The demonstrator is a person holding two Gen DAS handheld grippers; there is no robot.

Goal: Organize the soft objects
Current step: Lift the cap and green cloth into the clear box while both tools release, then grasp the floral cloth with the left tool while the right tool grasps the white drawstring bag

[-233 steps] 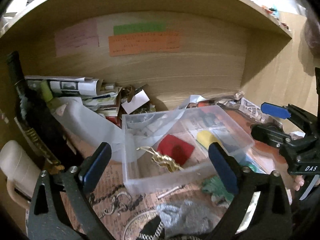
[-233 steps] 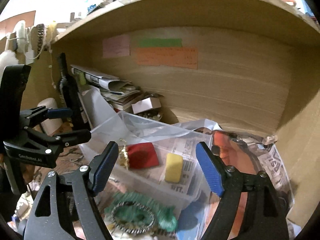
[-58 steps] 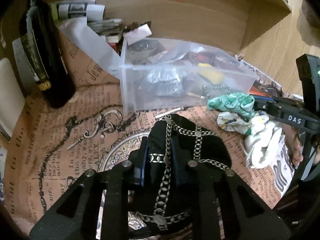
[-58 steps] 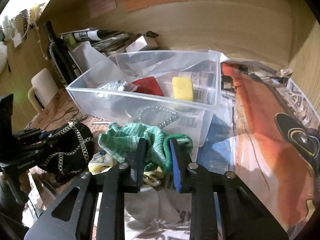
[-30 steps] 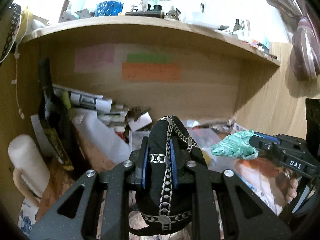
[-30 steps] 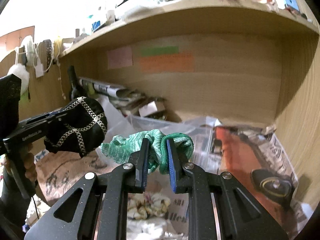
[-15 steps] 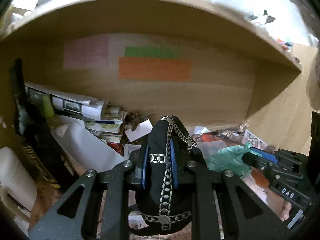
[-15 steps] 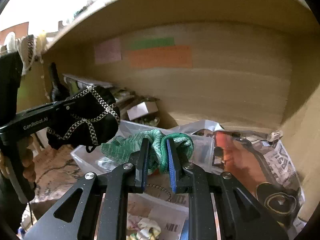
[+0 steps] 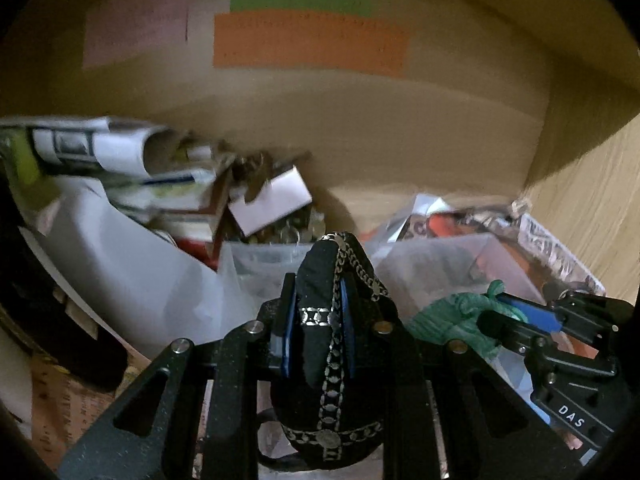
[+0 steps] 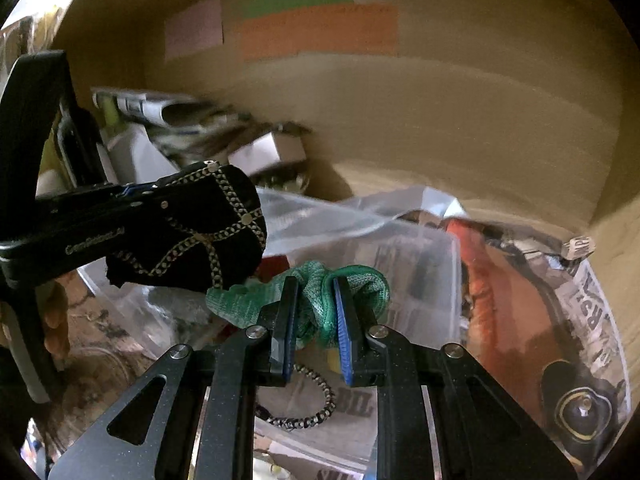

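Observation:
My left gripper (image 9: 318,308) is shut on a black cloth pouch with silver chain trim (image 9: 326,364); it also shows in the right wrist view (image 10: 192,232), held above the clear plastic bin (image 10: 424,248). My right gripper (image 10: 316,312) is shut on a green knitted cloth (image 10: 320,292), also over the bin; the cloth shows in the left wrist view (image 9: 452,320) beside the pouch. Both are in the air under the wooden shelf, close together.
Rolled newspapers and small boxes (image 9: 132,168) pile at the back left. A white plastic sheet (image 9: 120,276) leans by the bin. Coloured paper notes (image 9: 308,44) are stuck to the back wall. Printed paper (image 10: 532,320) covers the desk at right. A beaded bracelet (image 10: 304,404) lies below.
Both grippers moved forward and lower toward the bin, carrying the pouch and green cloth; the back wall and bin now look closer.

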